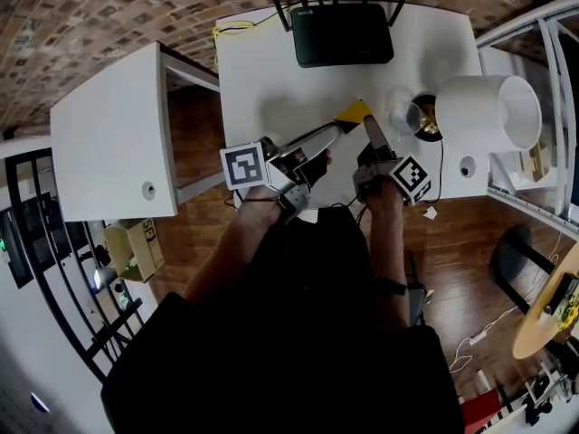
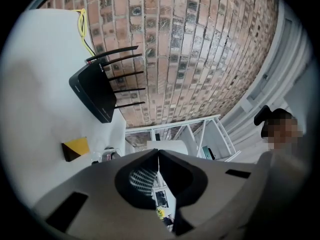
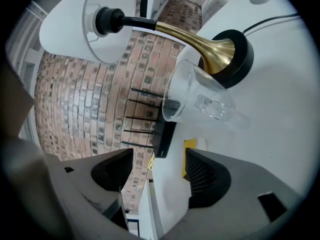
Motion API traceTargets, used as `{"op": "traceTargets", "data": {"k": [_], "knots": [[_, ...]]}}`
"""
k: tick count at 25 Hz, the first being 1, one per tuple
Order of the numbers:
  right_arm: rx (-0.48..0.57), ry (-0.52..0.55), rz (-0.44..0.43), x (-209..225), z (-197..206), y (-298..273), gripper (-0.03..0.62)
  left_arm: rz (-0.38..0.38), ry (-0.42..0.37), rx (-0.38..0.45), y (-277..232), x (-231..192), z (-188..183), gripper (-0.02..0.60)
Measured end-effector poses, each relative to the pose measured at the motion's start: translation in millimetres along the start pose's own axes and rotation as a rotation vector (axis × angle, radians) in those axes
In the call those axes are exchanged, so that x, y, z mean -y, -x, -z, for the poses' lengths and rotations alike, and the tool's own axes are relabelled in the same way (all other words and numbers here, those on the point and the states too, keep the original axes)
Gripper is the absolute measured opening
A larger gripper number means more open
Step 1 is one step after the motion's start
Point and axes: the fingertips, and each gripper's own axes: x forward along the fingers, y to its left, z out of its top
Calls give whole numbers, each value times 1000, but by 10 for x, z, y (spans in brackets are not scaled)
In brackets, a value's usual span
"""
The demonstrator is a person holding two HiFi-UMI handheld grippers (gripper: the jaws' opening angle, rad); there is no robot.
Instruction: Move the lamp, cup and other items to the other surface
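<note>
The left gripper [image 2: 158,155] has its jaws pressed together with nothing between them. It reaches in over the near edge of the white desk [image 1: 262,70], its tips close to a small yellow and black block [image 1: 355,111]; what that block is cannot be made out from these views. The right gripper [image 3: 159,154] is just to the right of the left one, its jaws spread wide and empty, with bare desk and the end of the block showing in the gap. It points toward the back of the desk and touches none of the items.

The cup [image 3: 195,96], a clear glass one with a handle, stands upright on the desk just beyond the right gripper, and it appears to touch the lamp's base. The lamp [image 1: 488,111] stands near the right end of the desk on a round black base, with a brass neck that leans its white shade out over that end. Its dark cord [image 1: 441,165] trails toward the near edge. A black router [image 1: 344,34] with several antennas lies at the back of the desk, with a yellow cable [image 1: 233,30] beside it. The other white surface [image 1: 109,143] stands to the left, separated from the desk by a gap of wooden floor [image 1: 194,215].
</note>
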Motion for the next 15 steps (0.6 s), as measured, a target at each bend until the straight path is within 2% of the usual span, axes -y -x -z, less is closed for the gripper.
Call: {"op": "traceTargets", "data": {"k": [6,10,13,15], "knots": [[53,3,-65,-344,6,122,352,41,-3,-23,89,142,28,3],[109,12,-132,-680,28,267,309,80,-3,-52,171,267,62,3],[168,13,-217,-1014,81,413,224,114,-6,-79,262,386,96,3],[211,48,-275,-1246,127,547,116,133,-6,-99,337,462,124,3]]}}
